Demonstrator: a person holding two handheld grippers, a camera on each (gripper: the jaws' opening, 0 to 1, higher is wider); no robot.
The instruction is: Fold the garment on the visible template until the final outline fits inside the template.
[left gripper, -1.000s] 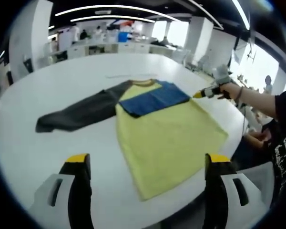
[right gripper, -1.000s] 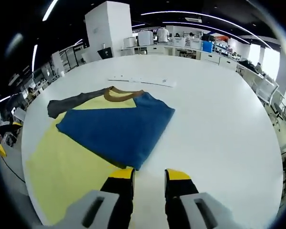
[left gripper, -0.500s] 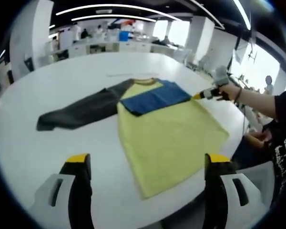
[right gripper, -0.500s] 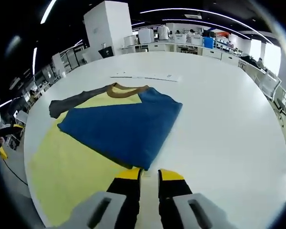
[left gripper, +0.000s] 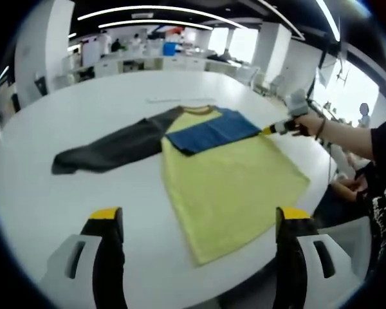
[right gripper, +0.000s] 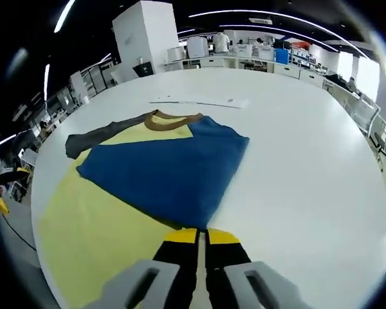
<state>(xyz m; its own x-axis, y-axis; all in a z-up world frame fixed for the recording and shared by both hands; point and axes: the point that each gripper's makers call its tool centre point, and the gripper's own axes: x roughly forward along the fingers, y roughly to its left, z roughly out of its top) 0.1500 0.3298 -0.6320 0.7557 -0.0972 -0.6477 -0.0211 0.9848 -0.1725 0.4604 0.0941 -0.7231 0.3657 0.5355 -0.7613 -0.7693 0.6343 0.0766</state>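
A long-sleeved shirt lies flat on the round white table. Its yellow body reaches toward the near edge. One blue sleeve is folded across the chest below the brown collar. The dark grey sleeve stretches straight out to the left. My left gripper hovers open and wide above the table's near edge, short of the hem. My right gripper is shut, its tips right at the corner of the blue sleeve, with nothing visible between them. In the left gripper view the right gripper touches the shirt's right side.
A thin white strip lies on the table beyond the collar. A person in dark clothes stands at the table's right edge, one hand on the right gripper. Desks, chairs and people are far behind.
The right gripper's jaws have closed from a small gap to shut at the blue sleeve's corner. The left gripper stays open and still. The shirt has not changed.
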